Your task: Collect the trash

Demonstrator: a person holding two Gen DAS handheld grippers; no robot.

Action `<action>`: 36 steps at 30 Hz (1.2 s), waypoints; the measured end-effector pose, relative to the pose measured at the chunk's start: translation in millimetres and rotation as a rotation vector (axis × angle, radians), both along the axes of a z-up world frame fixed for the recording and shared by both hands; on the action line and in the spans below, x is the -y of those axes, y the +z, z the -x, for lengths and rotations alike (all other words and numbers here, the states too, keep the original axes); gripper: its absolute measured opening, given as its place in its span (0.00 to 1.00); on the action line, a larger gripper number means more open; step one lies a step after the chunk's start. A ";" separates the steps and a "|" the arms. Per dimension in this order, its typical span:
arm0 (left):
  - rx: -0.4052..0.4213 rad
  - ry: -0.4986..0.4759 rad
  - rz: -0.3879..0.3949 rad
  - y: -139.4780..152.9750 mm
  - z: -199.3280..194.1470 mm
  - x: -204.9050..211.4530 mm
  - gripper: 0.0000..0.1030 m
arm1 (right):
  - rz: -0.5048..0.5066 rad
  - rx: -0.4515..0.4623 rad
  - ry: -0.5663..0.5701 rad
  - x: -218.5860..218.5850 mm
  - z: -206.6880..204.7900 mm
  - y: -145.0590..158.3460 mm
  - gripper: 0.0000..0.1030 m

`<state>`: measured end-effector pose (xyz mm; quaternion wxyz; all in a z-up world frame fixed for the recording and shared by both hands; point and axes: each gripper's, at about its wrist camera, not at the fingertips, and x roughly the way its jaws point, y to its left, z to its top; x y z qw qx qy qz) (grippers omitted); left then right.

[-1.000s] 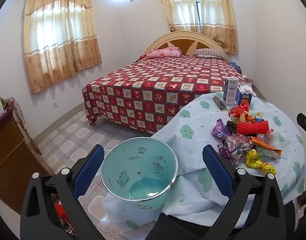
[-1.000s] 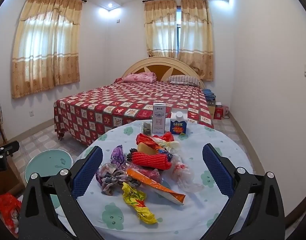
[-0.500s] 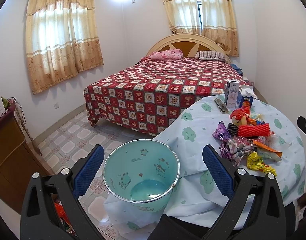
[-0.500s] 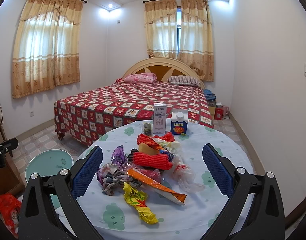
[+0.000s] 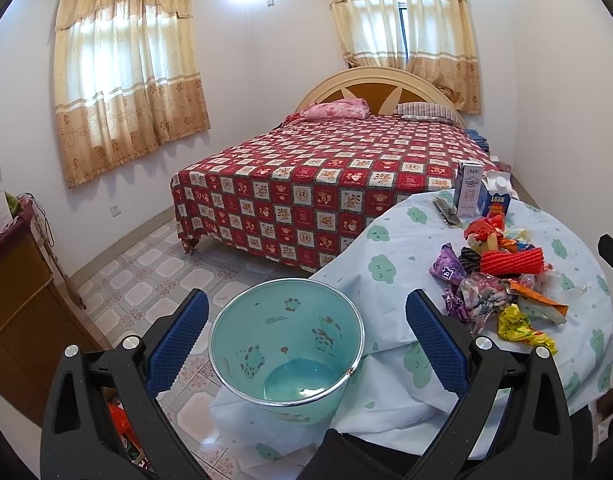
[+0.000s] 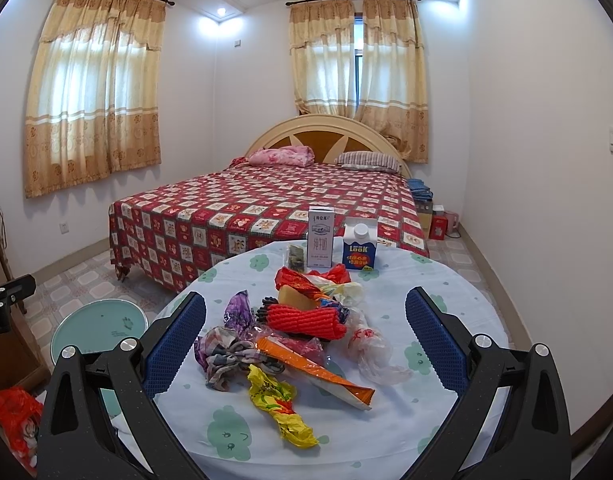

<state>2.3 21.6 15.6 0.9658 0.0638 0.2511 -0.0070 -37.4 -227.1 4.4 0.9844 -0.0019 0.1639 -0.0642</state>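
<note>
Right gripper: jaws spread wide, holding nothing, poised over the trash pile. Left gripper: likewise spread and unloaded, above the teal bin.
Trash pile: wrappers, red netting, plastic bags heaped mid-table, toward its near edge; two cartons upright at the far edge.
Bin: on the floor beside the table's left edge, apparently bare inside.
Progress: none collected yet, by appearance; everything remains.

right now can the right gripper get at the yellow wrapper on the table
Probably yes. The right gripper is open and faces the trash pile, and the yellow wrapper lies at the pile's near edge on the table, with nothing on top of it and only bare cloth in front.
</note>
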 end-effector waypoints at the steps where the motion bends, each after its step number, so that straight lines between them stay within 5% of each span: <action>1: 0.000 0.002 0.001 -0.3 0.5 -1.3 0.94 | -0.001 0.000 0.001 0.0 -0.1 0.0 0.95; 36: 0.000 0.011 -0.002 -7.2 1.0 -4.8 0.94 | -0.001 -0.003 0.000 0.1 -4.3 -3.7 0.95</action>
